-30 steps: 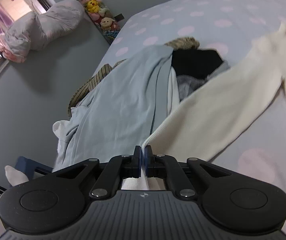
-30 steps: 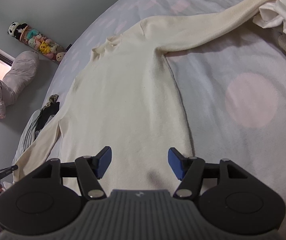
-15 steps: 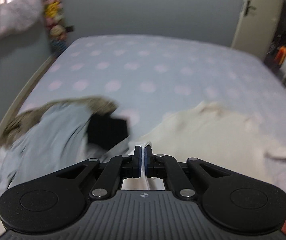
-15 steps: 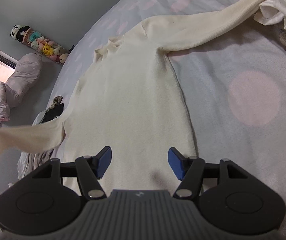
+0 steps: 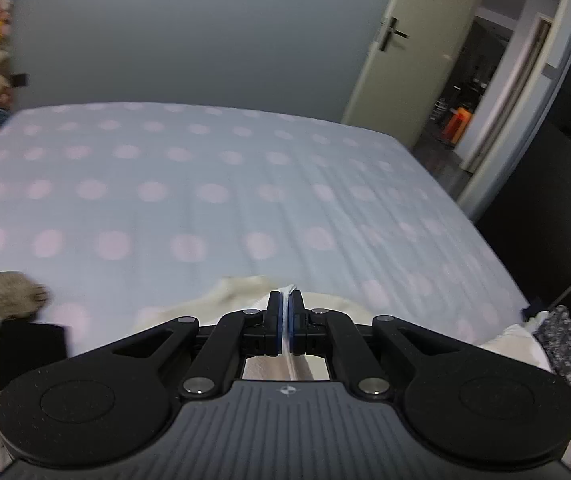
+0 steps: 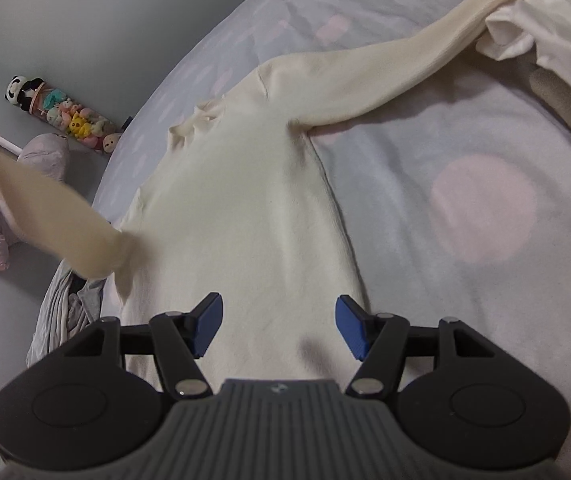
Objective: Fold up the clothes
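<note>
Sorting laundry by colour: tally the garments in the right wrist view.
Cream: 1, the sweater.
White: 1, the crumpled garment.
Grey: 1 heap, pieces inside uncountable, the grey heap.
Total: 3.

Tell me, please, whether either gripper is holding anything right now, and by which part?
The left gripper is shut on the cuff end of the cream sweater's sleeve, lifted off the bed. The right gripper is open above the sweater's hem, holding nothing.
</note>
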### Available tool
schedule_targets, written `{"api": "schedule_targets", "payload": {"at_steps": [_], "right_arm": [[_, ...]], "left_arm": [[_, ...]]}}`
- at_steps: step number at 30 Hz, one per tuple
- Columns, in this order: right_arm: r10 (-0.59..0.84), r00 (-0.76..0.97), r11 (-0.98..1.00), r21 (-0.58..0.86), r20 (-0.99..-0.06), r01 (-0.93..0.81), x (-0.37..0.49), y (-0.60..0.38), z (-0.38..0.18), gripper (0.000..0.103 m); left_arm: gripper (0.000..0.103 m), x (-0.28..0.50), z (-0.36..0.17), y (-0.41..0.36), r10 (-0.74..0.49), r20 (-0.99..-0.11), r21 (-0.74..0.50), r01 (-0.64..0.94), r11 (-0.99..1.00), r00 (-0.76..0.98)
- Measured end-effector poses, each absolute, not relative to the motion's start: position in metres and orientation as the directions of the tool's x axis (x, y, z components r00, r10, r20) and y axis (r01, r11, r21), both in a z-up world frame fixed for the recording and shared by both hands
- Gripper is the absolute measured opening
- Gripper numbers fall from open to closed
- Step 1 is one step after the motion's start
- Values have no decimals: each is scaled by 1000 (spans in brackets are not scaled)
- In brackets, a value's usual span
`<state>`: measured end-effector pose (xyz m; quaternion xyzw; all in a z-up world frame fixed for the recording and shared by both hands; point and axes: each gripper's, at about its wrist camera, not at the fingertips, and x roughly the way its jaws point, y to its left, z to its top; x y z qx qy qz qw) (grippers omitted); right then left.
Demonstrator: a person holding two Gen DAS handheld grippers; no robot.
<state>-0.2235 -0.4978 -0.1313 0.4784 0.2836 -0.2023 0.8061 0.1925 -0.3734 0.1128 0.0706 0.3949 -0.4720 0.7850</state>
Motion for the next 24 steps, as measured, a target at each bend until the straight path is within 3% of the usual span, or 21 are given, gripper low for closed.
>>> {"api": "schedule_targets", "payload": {"at_steps": [16, 20, 23, 24], "right_arm": [[-17, 799, 339, 748, -602, 571, -216, -528, -160, 66], [-19, 814, 338, 763, -581, 552, -214, -532, -162, 66], [-24, 819, 350, 763, -573, 544, -211, -534, -162, 66], [-27, 819, 358, 760, -573, 543, -210, -534, -162, 66]], "left_arm": [[4, 183, -35, -526, -600, -800, -323, 840, 436, 3], [21, 182, -60, -547, -595, -803, -341, 842, 418, -30], [41, 185, -63, -541, -611, -791, -358, 838, 411, -38], [42, 186, -63, -536, -615, -788, -358, 837, 414, -33]]}}
